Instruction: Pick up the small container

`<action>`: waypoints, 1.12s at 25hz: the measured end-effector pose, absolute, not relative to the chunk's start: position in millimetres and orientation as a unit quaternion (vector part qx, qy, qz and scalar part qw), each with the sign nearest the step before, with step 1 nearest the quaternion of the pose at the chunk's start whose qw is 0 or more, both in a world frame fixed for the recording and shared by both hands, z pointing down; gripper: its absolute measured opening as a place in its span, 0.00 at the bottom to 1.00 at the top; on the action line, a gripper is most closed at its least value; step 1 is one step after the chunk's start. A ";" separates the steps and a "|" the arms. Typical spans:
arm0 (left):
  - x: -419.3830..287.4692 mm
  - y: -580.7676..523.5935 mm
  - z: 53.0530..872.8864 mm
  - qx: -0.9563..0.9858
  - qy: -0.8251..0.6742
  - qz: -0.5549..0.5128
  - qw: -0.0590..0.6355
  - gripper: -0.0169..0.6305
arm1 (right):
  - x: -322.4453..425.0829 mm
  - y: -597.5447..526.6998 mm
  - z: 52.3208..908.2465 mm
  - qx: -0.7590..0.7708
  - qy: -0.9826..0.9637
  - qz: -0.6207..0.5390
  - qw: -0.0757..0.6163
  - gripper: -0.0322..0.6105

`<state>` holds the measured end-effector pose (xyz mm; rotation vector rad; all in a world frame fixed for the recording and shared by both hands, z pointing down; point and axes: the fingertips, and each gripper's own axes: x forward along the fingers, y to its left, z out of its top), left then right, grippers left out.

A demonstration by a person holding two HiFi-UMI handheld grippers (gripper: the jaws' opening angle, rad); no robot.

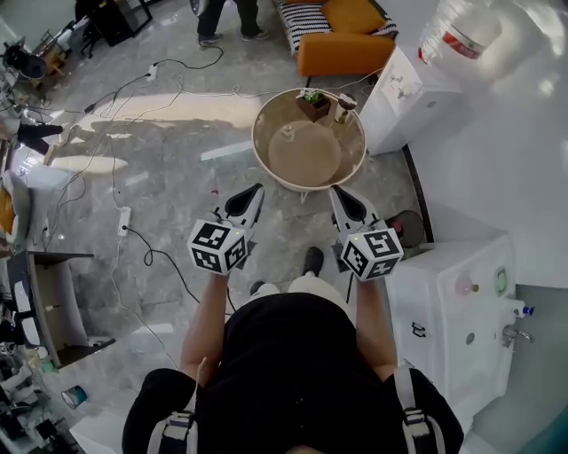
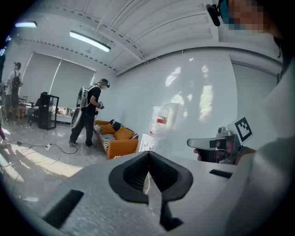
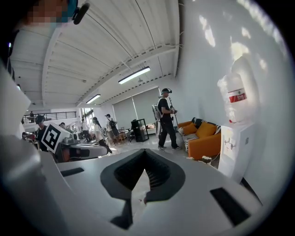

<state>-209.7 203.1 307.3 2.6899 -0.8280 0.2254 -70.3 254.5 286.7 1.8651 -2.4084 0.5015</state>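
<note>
Left claw (image 1: 256,190) and right claw (image 1: 336,191) are both pinched shut and empty, short of the round desk (image 1: 258,146). Its far rim carries the small container (image 1: 344,105), beside a potted plant (image 1: 312,105). It looks light, rigid and tippy, so grip its sides low.

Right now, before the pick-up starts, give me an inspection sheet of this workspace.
Surface: round table, beige top, pale rim.
Job's things: small jar-like item at the table's far edge, probably the container; untouched.
Clutter: potted plant and small pale object on the table.
Grippers: left gripper and right gripper both shut, empty, on the table's near side.
Cables: floor cables, power strip.
Surroundings: water dispenser, orange sofa, white cabinet, standing person.
</note>
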 end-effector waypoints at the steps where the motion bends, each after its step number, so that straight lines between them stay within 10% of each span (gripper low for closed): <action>1: -201.0 198.6 305.3 0.939 -0.295 0.077 0.157 0.05 | -63.2 248.3 286.3 0.597 -0.785 0.162 0.030 0.05; 28: -118.5 110.7 350.1 0.910 -0.370 0.093 0.163 0.05 | 16.6 137.9 335.1 0.528 -0.820 0.201 0.086 0.06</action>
